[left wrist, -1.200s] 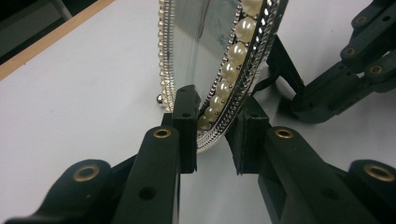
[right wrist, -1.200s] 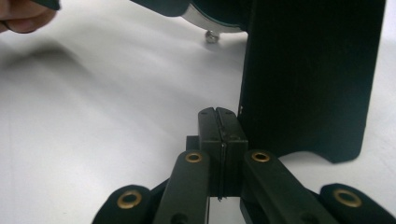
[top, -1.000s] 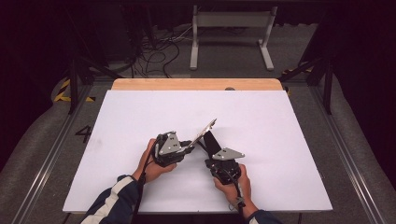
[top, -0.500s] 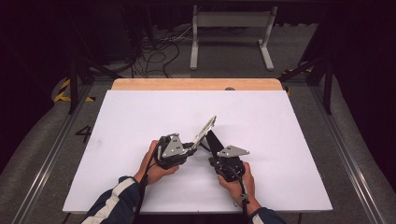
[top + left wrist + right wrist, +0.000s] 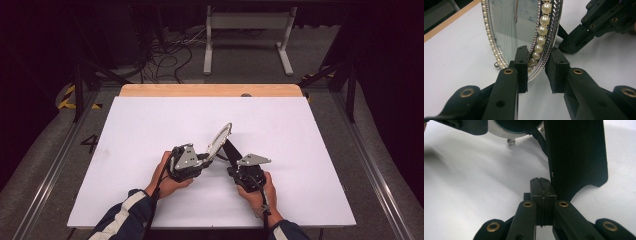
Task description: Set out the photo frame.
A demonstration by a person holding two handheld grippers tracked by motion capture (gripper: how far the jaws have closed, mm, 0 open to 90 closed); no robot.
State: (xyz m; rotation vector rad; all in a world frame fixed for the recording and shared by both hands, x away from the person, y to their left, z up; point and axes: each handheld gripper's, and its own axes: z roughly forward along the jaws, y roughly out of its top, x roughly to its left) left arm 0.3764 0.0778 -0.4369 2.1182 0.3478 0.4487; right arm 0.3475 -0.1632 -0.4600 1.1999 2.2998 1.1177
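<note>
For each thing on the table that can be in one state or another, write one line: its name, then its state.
Oval picture frame: upright on its lower edge, tilted, pearl rim facing the left gripper's camera.
Black back stand: swung out behind the frame, foot on the white table.
Left gripper: open, jaws either side of the frame's rim with a gap at one pad.
Right gripper: shut, empty, beside the stand.

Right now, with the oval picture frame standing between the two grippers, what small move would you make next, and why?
Probably ease the left gripper straight back off the frame. Its jaws have just been opening, with a gap beside the pearl rim, and the frame looks propped on its black back stand, beside which the right gripper sits shut.
</note>
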